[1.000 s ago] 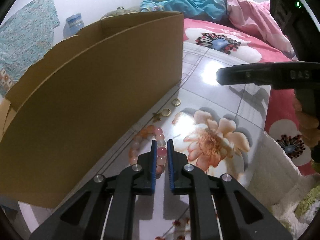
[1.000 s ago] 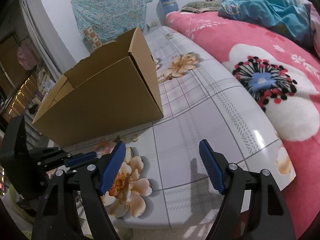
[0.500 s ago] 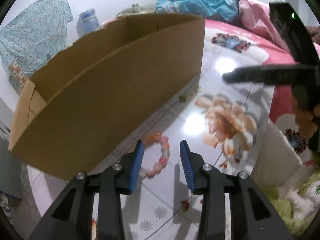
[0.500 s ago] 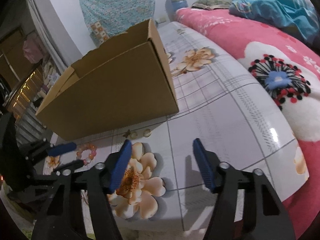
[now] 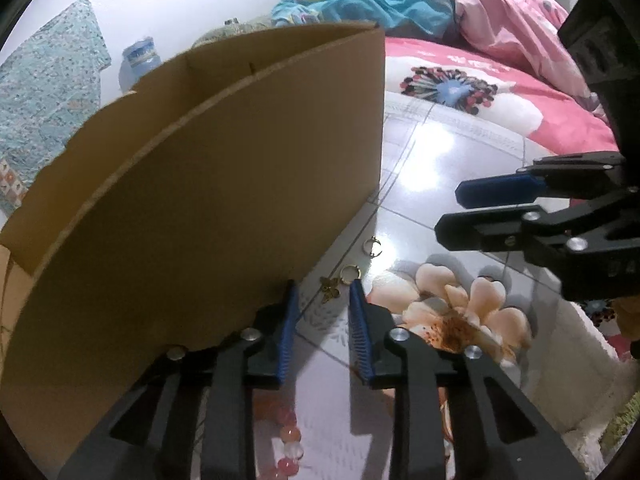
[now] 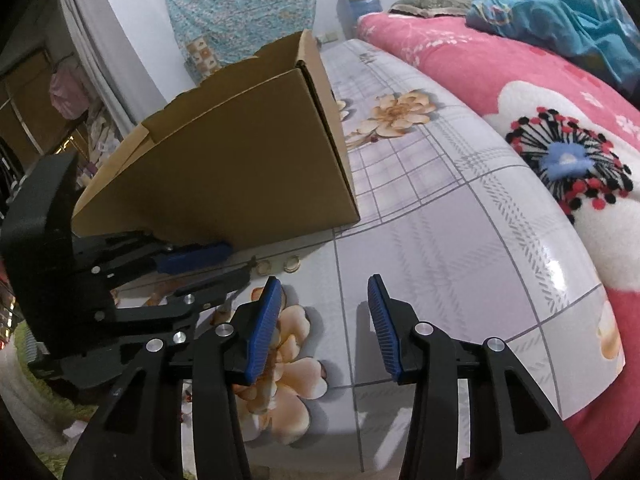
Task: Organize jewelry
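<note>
Two tongs hover released over the floral table point(image 6: 460, 240), holding nothing. The left gripper point(image 5: 322, 300) points at a small gold charm point(image 5: 330, 289) just ahead at 12 o'clock, with two gold rings point(image 5: 351, 272) beyond toward 1 o'clock, beside the cardboard box point(image 5: 200, 200). A pink bead bracelet point(image 5: 286, 440) lies beneath it at 6 o'clock. The right gripper point(image 6: 324, 320) waits. Likely next move: lower, straddle the charm, close gently.

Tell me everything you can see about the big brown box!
The cardboard box is plain brown corrugated card, with no print visible. It stands upright on the shiny flower-patterned table, top open, flaps up. Its inside is hidden. Small gold rings and a little gold charm lie on the table right beside its base; whether they touch it is unclear. The open left gripper points along its near wall.
</note>
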Tool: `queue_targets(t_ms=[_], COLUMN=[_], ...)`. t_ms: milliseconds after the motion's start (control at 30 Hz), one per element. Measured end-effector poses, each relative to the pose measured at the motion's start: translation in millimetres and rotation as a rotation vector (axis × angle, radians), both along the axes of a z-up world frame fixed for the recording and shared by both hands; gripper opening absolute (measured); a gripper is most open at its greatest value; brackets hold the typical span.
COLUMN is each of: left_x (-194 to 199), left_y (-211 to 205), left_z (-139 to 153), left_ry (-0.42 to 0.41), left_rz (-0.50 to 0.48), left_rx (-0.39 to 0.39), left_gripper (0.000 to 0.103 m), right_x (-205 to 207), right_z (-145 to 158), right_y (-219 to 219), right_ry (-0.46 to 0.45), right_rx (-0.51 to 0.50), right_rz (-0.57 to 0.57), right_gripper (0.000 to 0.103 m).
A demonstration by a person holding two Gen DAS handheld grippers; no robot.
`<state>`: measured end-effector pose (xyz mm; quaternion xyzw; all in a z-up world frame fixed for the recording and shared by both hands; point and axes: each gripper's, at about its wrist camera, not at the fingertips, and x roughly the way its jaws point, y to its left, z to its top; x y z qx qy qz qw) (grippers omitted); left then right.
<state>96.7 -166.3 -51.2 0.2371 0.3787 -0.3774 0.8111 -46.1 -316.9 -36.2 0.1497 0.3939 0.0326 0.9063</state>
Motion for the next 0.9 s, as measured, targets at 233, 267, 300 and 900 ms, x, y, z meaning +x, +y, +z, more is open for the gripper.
queue_targets(t_ms=[233,267,300,900], left_x=[2.4,2.7,2.9,-4.4], left_y=[-2.2,-2.6,-2.6,-4.9], left_z=[-1.3,-1.3,-1.2,1.1], left_ry=[0.008,0.007,0.007,-0.009], left_rz=[-0.008,-0.01,-0.011,-0.019], left_rx=[-0.004,-0.003,-0.003,-0.003], left_gripper=[0.009,0.009,0.009,0.006], right_x=[2.4,2.5,3.1,-4.0], right_z=[-3.0,-3.4,-3.0,-0.2], right_y=[-3.0,-3.6,-3.2,-6.6], right_ry=[0.003,0.003,0.003,-0.011], right_rx=[0.013,0.014,0.014,-0.002], right_rz=[0.001,0.001,0.001,-0.004], right_gripper=[0.042,0.042,0.042,0.041])
